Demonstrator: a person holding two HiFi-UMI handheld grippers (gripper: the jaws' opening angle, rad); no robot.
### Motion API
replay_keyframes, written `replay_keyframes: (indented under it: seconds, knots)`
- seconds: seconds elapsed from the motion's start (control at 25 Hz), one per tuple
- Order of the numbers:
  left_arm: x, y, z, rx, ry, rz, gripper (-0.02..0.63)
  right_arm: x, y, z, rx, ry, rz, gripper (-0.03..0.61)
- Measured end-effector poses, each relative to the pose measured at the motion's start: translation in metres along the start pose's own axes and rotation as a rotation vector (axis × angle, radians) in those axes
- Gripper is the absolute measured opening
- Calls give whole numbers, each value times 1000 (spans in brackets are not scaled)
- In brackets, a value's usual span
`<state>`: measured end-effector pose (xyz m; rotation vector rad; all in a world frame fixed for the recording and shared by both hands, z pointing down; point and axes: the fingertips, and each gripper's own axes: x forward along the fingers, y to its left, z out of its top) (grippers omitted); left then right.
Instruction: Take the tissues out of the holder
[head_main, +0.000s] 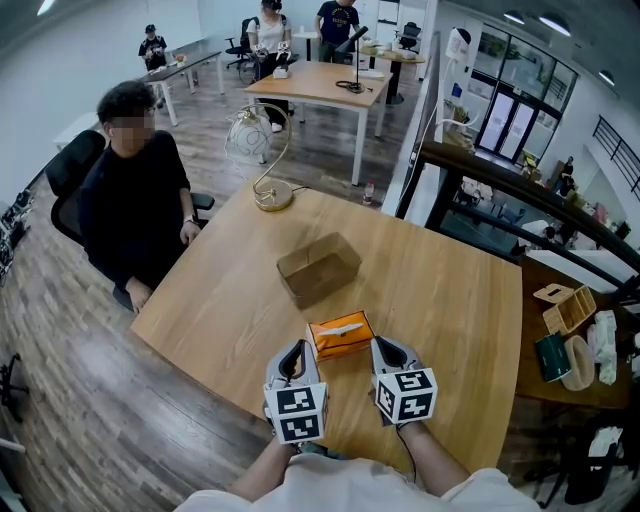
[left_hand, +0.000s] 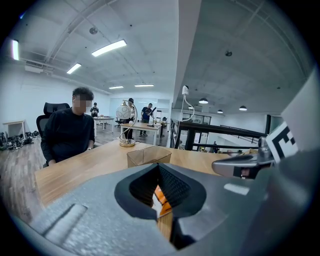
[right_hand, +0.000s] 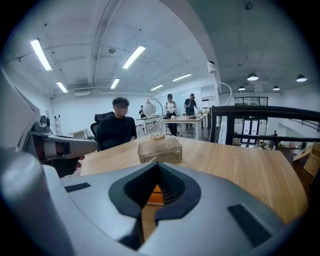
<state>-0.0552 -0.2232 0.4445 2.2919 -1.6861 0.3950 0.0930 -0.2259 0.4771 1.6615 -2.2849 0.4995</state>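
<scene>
at the near edge of the table (head_main: 450, 300) the left gripper (head_main: 297, 352) and the right gripper (head_main: 385, 350) sit side by side, pointing away from the person holding them. each has its jaws closed together on nothing. only a narrow slit shows between the dark pads, and an orange surface is visible through it. they look parked rather than working, one on each side of the tissue pack (head_main: 340, 336), as if framing it without touching it.

the tissue pack lies flat on the table between the two grippers, just beyond their tips and close to the near edge. it is a soft orange packet with a slot on top, and a white tissue pokes out of the slot and leans to one side. it looks light and easy to squash.

farther in, near the middle of the table and well apart from the pack, stands the holder (head_main: 318, 268). it is a clear, brownish box turned at an angle to the table edges, and i can see nothing inside it. with the pack lying outside it, the task looks done, or nearly so.

a gold lamp (head_main: 262, 160) with a curved stem stands at the far left corner. a person (head_main: 135, 200) in dark clothes sits in a chair (head_main: 70, 180) at the left edge. other tables with more people stand farther back in the room.
</scene>
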Motion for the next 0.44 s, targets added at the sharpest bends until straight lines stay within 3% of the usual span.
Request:
replay_keyframes:
  seconds: [0.44]
  knots:
    - [-2,-1,-2,3,4,-5,6,-3,-3,-2,4,5,-19,5]
